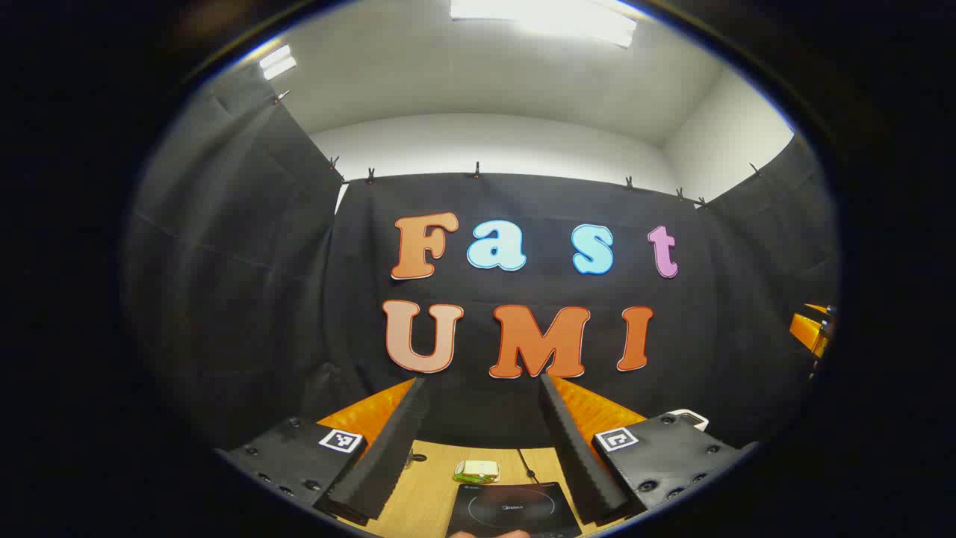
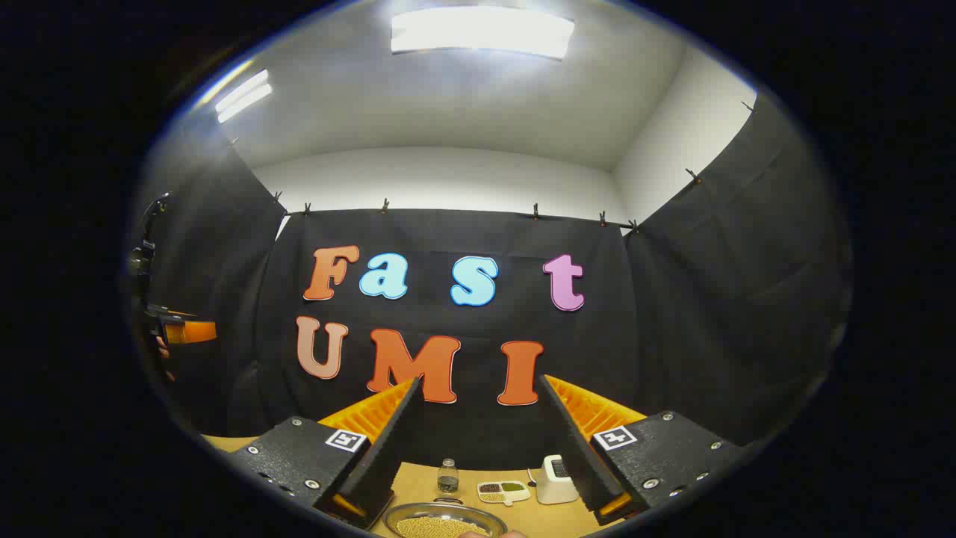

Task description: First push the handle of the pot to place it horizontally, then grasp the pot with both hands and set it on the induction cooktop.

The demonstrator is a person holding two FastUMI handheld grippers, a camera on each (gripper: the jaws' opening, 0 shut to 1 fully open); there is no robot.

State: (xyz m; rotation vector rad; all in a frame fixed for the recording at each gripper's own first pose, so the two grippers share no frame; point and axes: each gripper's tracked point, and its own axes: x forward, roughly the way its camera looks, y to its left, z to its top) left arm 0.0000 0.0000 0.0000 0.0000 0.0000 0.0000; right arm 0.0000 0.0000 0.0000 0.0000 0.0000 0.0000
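Both held high, left gripper (image 1: 478,448) and right gripper (image 2: 478,456) fingers spread, empty; lower toward round metal pot (image 2: 442,521), nudge handle gently; black glass induction cooktop (image 1: 515,508) beside.

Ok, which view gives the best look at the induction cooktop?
The left gripper view: the induction cooktop lies flat on the wooden table, framed between the open left tongs. The right gripper view looks instead at a metal pot holding yellowish grains.

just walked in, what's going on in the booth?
Nothing is held yet. Both grippers are raised, open, facing the back wall. The left gripper hangs above the induction cooktop on the wooden table. The right gripper is above a round metal vessel holding yellowish grains.
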